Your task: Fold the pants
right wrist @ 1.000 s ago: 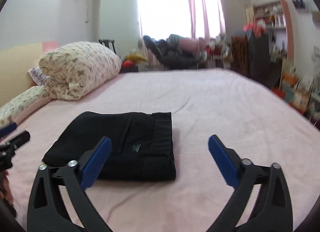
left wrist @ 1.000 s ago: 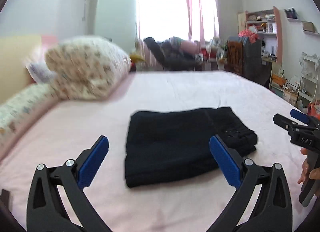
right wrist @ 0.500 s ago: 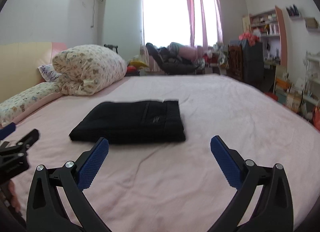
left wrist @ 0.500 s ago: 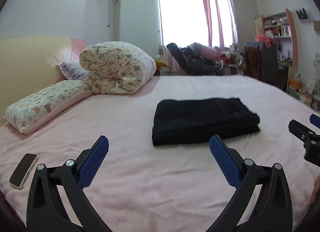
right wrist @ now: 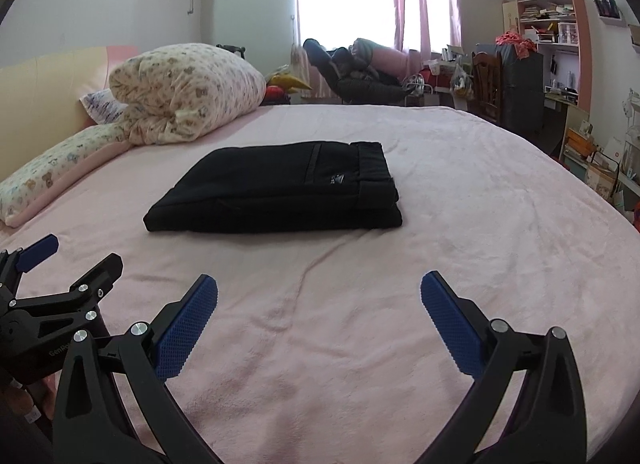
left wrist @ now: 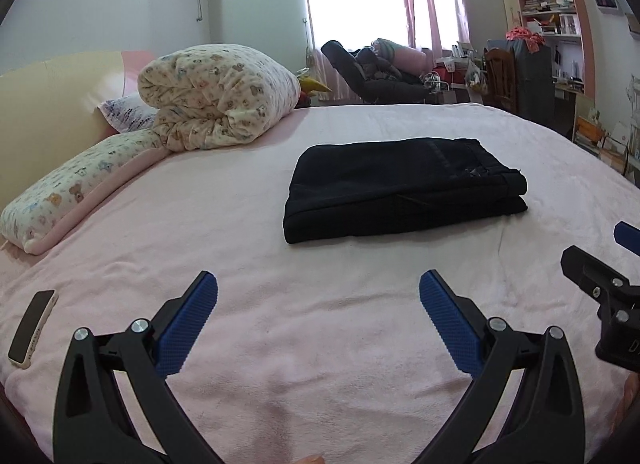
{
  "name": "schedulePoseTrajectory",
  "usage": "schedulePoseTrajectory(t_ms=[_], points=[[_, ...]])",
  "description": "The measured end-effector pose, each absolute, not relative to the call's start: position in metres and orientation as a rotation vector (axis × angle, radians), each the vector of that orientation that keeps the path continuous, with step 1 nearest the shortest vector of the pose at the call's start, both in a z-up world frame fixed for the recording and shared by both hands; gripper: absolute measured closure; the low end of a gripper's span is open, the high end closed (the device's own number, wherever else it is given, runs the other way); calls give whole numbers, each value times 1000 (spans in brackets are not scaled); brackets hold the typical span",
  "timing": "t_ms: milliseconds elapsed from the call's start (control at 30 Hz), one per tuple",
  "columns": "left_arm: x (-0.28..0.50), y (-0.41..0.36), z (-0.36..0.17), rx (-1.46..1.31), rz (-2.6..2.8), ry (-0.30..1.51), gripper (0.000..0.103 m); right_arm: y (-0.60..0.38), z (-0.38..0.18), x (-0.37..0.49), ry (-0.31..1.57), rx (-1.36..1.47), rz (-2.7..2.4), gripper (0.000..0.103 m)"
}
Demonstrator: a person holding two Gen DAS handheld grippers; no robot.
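Pants [left wrist: 404,187] (folded) lie beyond the 2 hand-held grippers [left wrist: 318,306] [right wrist: 319,306], both spread apart.

The left gripper [left wrist: 318,320] is wide open and holds nothing. The right gripper [right wrist: 319,320] is wide open too, and empty. They sit side by side, low and apart.

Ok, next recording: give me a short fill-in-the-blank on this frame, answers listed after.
1. The black pants lie ____ on the pink bed.
2. The left gripper and the right gripper both have their jaws ____.
3. Near the bed's left edge lies a ____.
4. The rolled quilt has a ____ print.

Answers: folded; open; phone; teddy-bear
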State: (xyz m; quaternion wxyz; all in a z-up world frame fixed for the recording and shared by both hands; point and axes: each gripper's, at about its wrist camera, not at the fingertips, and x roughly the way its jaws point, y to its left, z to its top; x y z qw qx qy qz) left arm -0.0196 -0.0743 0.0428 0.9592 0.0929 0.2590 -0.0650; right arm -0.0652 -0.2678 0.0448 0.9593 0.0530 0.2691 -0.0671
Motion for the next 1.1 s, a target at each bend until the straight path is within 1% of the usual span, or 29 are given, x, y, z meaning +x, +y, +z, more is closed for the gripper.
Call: schedulePoseTrajectory(t_ms=[533,1100], points=[[-15,-62,38,117,-113,561,2,-253,42,-67,523,39,-155,1],[-20,-65,41,136,-98,525,2,-255,36,-65,527,43,-170,1]])
